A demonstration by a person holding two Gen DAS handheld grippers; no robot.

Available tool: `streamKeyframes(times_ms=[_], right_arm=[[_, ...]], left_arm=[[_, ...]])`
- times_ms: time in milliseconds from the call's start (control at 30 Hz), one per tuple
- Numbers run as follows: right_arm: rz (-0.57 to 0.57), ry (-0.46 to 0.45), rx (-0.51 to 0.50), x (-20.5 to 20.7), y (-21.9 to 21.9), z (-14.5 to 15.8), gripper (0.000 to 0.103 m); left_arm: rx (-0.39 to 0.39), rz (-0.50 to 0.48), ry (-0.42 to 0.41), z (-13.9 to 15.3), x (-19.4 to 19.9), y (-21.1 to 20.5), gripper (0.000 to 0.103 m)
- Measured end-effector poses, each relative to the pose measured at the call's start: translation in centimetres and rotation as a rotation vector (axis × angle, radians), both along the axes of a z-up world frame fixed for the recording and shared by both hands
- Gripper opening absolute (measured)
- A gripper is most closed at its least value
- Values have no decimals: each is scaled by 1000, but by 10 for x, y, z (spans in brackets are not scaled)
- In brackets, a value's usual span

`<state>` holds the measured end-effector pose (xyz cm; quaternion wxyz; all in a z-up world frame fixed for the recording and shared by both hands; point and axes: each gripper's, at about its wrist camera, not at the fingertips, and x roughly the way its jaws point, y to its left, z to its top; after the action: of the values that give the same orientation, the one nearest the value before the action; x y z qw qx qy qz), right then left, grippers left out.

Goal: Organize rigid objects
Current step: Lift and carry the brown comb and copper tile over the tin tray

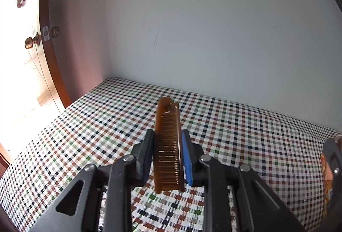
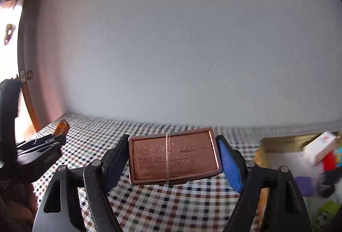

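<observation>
Your left gripper (image 1: 167, 155) is clamped on the brown comb (image 1: 168, 144) — it juts forward past the fingertips, above the checked cloth (image 1: 85, 125); your right gripper (image 2: 174, 159) grips the copper tin (image 2: 173, 157) crosswise

Ahead of both claws the checked bench (image 1: 102, 125) lies bare up to the pale wall (image 1: 213, 18), which closes off the far side and meets a second wall in the corner at the left. Past that corner stands a wooden door frame (image 1: 51, 74), with the bench's left edge open beside it. On the right, an open box (image 2: 284, 146) crowded with packets blocks that side, and the left claw (image 2: 57, 135), with its amber comb (image 2: 61, 126), takes up the left.
</observation>
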<state>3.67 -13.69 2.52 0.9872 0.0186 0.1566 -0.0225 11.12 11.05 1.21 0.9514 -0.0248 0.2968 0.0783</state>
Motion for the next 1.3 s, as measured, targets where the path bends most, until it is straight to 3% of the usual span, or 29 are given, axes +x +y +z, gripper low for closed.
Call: streamKeyframes(times_ms=[267, 767, 1300], right_arm=[[-85, -129, -77, -39, 6, 12, 80], [-151, -146, -63, -56, -12, 6, 80], [-159, -160, -85, -69, -17, 8, 80]], left_arm=[[29, -10, -71, 5, -31, -19, 24], [79, -79, -138, 16, -80, -78, 24], [68, -105, -150, 26, -101, -104, 24]])
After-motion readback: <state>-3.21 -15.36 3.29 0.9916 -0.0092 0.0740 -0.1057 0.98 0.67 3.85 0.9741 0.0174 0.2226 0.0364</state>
